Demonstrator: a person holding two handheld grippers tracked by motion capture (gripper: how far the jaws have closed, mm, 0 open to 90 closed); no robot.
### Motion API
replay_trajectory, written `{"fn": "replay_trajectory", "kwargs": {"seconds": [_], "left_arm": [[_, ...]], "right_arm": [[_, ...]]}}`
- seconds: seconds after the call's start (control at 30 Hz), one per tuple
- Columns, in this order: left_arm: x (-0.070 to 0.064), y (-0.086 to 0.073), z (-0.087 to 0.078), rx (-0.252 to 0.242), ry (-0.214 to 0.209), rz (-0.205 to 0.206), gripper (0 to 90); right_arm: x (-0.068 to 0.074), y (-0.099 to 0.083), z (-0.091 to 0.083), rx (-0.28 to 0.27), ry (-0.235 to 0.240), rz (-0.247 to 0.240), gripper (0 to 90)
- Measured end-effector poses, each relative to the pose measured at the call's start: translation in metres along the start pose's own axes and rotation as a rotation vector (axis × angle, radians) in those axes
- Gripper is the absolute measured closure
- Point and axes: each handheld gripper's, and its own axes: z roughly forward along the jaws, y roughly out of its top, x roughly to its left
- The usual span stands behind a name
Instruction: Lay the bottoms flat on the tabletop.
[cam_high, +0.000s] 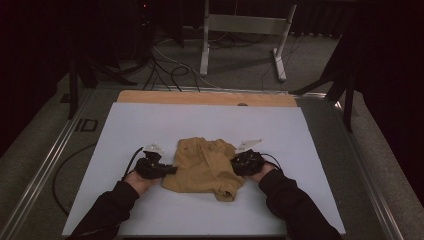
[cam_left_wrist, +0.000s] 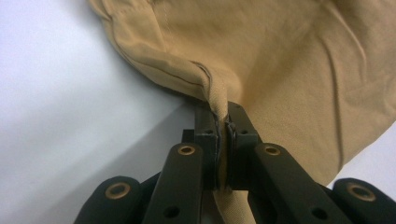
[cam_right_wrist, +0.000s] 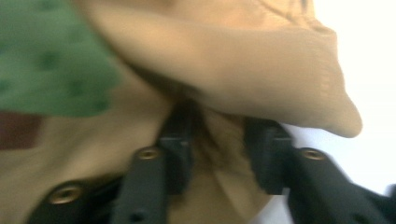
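Observation:
A crumpled tan garment lies in the middle of the white table top. My left gripper is at the garment's left edge. In the left gripper view it is shut on a stitched fold of the tan fabric, which runs down between the jaws. My right gripper is at the garment's right edge. The right gripper view is blurred: its jaws stand apart with bunched tan cloth between and above them. A green patch shows at the upper left.
A wooden strip runs along the table's far edge. Beyond it on the floor are a metal stand and loose cables. Metal rails border the table on both sides. Dark sleeves enter from the bottom.

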Motion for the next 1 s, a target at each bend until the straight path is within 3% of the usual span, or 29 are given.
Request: {"fn": "replay_trajectory", "kwargs": {"seconds": [0.07,0.1,0.17,0.27,0.5,0.77,0.9,1.0], "left_arm": [[0.001,0.001,-0.002,-0.009,-0.003,0.002,86.9],[0.001,0.001,-0.005,-0.016,-0.003,0.0,87.0],[0.002,0.001,-0.008,-0.028,0.001,0.003,87.1],[0.002,0.002,-0.011,-0.039,0.001,0.004,87.2],[0.007,0.004,-0.029,-0.089,0.025,0.005,87.2],[0.012,0.001,-0.041,-0.108,0.052,-0.002,87.3],[0.011,-0.001,-0.041,-0.109,0.037,-0.004,87.2],[0.007,-0.002,-0.04,-0.102,0.023,0.007,87.2]], "right_arm": [[0.002,0.0,0.0,0.001,-0.002,-0.008,75.2],[0.008,-0.001,-0.001,0.004,-0.007,-0.034,87.4],[0.008,-0.001,-0.002,0.003,-0.008,-0.015,89.6],[0.006,-0.003,-0.005,-0.021,0.004,0.014,90.0],[0.003,-0.008,-0.035,-0.083,-0.074,0.027,90.0],[0.006,-0.028,-0.079,-0.14,-0.154,0.059,90.0],[0.008,-0.04,-0.107,-0.185,-0.197,0.087,90.0],[0.014,-0.049,-0.125,-0.219,-0.197,0.115,90.0]]}}
